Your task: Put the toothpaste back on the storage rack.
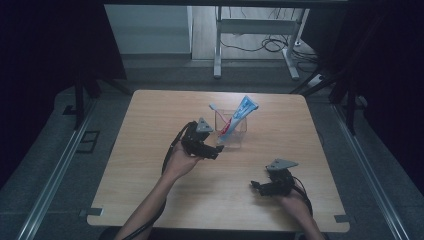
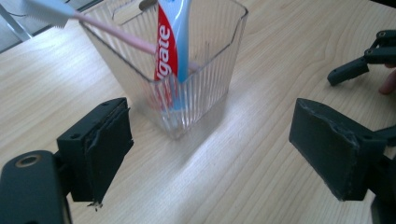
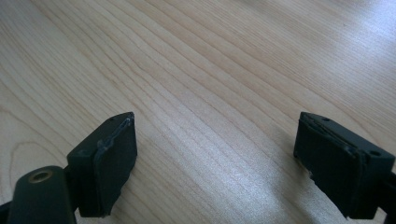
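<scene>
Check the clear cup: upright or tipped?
Upright. The clear cup stands on its base on the table, toothbrush and toothpaste tube leaning inside.

Desk (image 1: 150,165): pale wood, fine straight grain lines. Cup (image 2: 212,70): clear plastic, vertical ribbing on its walls. Toothpaste tube (image 2: 173,42): red and light blue, white lettering on the red band. Toothbrush (image 2: 109,30): pink handle, white head with pale bristles. Left gripper (image 2: 210,140): black jaws, matte dark pads, a brass-coloured ring at its base; grey plate on top. Right gripper (image 3: 217,158): same black, brass-coloured ring too.
</scene>
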### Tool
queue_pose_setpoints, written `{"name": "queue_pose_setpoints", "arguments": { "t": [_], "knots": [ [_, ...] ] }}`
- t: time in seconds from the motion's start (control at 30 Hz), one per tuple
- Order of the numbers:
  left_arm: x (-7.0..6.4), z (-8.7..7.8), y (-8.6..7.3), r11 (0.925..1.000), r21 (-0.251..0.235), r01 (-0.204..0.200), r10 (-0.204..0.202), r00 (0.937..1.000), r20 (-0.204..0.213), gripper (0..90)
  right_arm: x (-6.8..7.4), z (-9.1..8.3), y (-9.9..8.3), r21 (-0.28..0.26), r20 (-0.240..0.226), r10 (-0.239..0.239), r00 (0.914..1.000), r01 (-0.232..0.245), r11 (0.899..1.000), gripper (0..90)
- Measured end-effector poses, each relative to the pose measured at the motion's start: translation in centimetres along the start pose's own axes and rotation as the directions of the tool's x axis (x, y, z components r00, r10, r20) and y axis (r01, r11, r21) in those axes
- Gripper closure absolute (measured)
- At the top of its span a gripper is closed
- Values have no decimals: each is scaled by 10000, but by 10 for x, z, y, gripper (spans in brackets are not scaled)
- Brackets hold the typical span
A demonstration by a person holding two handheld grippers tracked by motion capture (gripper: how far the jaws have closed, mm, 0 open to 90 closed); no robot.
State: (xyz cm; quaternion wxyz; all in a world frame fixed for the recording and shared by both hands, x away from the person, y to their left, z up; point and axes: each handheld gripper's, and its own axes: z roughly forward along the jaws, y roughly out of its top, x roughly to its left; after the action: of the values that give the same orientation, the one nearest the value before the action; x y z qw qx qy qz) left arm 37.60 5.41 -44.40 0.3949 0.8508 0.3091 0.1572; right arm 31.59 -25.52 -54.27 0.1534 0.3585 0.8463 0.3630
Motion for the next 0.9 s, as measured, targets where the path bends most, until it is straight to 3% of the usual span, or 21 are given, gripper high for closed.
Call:
{"name": "queue_pose_setpoints", "arguments": {
  "t": [0.9],
  "knots": [
    [-21,-13,-60,10000,65,-28,27,9999,106,132,0,0,0,-1,-6,30,10000,-30,10000,129]
  ]
}}
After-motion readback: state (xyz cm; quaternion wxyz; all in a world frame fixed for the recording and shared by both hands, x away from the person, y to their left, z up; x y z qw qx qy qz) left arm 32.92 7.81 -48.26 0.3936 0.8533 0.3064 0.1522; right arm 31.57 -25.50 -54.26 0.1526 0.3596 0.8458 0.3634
